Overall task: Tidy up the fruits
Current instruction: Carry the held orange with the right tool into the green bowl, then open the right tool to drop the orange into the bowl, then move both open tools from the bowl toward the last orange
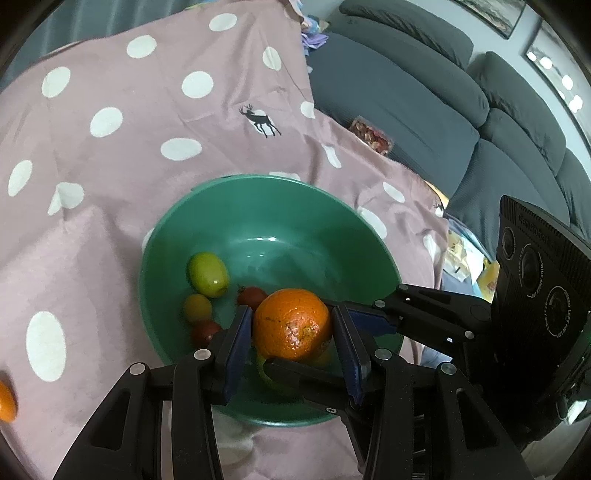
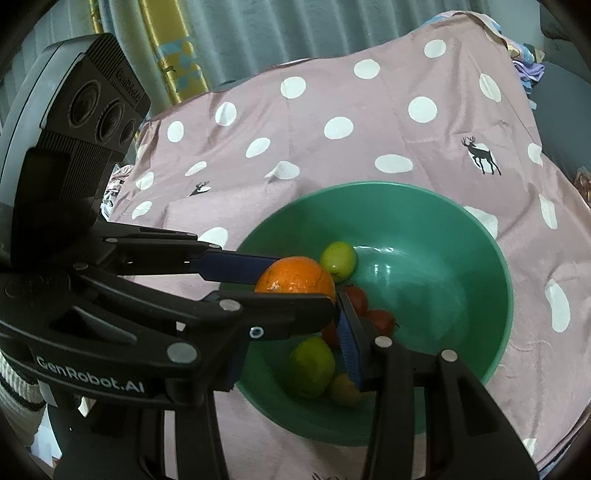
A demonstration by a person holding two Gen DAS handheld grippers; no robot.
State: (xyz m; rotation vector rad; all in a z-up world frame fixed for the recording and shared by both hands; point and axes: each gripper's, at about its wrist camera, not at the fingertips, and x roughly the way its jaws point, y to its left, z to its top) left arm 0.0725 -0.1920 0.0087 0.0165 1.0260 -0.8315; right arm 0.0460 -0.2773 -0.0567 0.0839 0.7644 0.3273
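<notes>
A green bowl [image 1: 332, 221] sits on a pink polka-dot cloth. My left gripper [image 1: 291, 332] is shut on an orange [image 1: 291, 325] and holds it over the bowl's near side. The orange [image 2: 295, 275] also shows in the right wrist view, held by the left gripper [image 2: 299, 277]. In the bowl lie a green fruit [image 1: 207, 274], a small yellow fruit [image 1: 197, 308] and red tomatoes [image 1: 253, 295]. My right gripper [image 2: 288, 354] is open above the bowl [image 2: 461, 229], over a green fruit [image 2: 312, 367]; the left gripper's finger crosses in front of it.
The pink cloth [image 1: 129, 147] with white dots covers the table. Another orange fruit [image 1: 6, 402] lies on it at the far left. A grey sofa [image 1: 424, 92] stands to the right, with a snack packet [image 1: 371, 134] on it. Curtains [image 2: 258, 33] hang behind the table.
</notes>
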